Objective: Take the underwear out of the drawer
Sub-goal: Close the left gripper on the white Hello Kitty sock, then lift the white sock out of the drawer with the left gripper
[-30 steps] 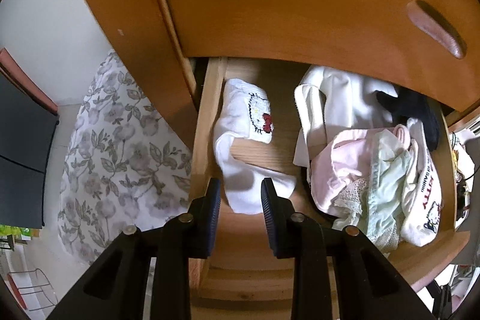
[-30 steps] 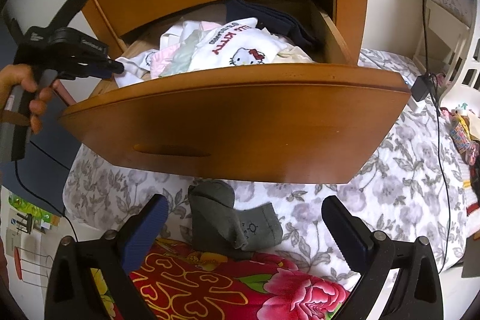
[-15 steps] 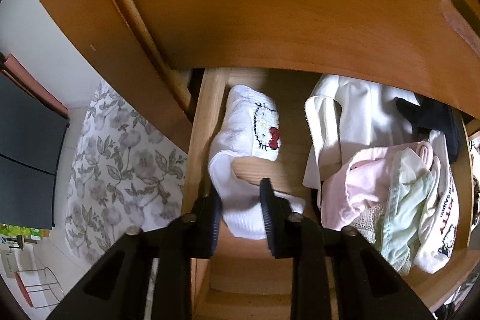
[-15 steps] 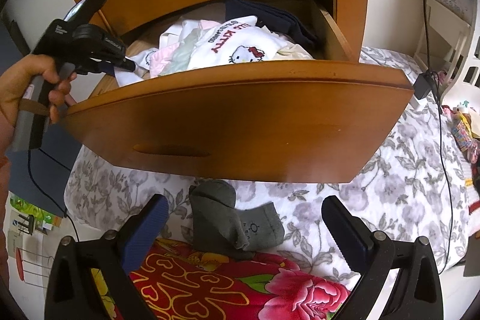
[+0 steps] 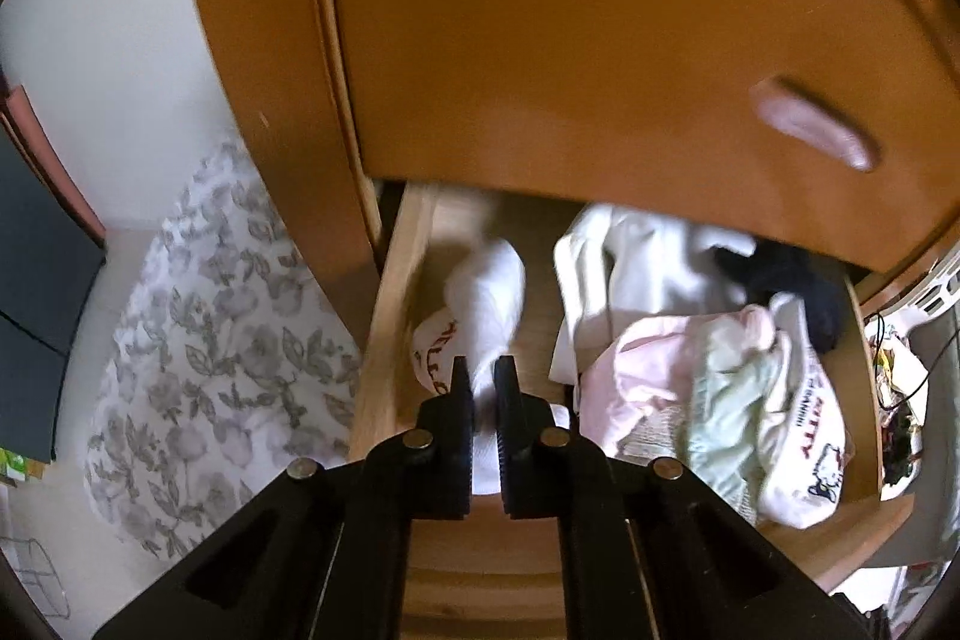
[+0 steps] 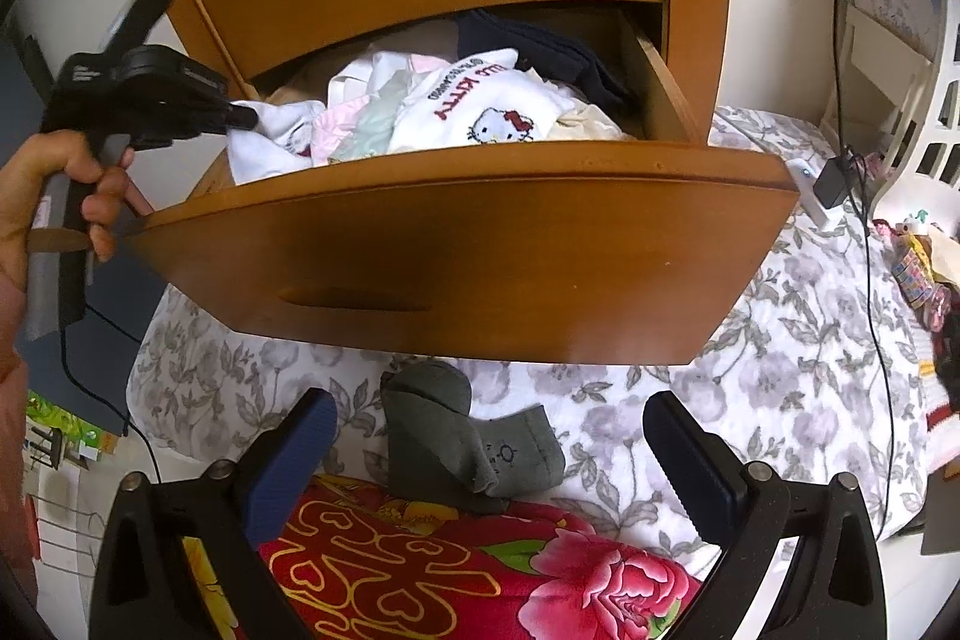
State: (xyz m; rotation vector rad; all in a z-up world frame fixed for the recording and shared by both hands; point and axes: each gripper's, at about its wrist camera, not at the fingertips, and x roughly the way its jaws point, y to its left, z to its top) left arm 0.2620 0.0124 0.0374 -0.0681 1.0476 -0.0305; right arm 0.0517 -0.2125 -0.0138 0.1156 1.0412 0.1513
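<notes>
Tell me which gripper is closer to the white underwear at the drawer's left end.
Left. The left gripper is shut on the white underwear inside the drawer. The right gripper hangs open, out in front of the drawer, over the bed.

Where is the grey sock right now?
In the right wrist view the grey sock lies on the floral bedspread, just below the open drawer's front, beside the red flowered blanket.

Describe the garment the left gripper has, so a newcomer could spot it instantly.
Start at the open wooden drawer and go to its left end, apart from the heaped pile of pale clothes. The white cotton underwear with red lettering is there, alone against the drawer's side wall, pinched between the black left gripper.
</notes>
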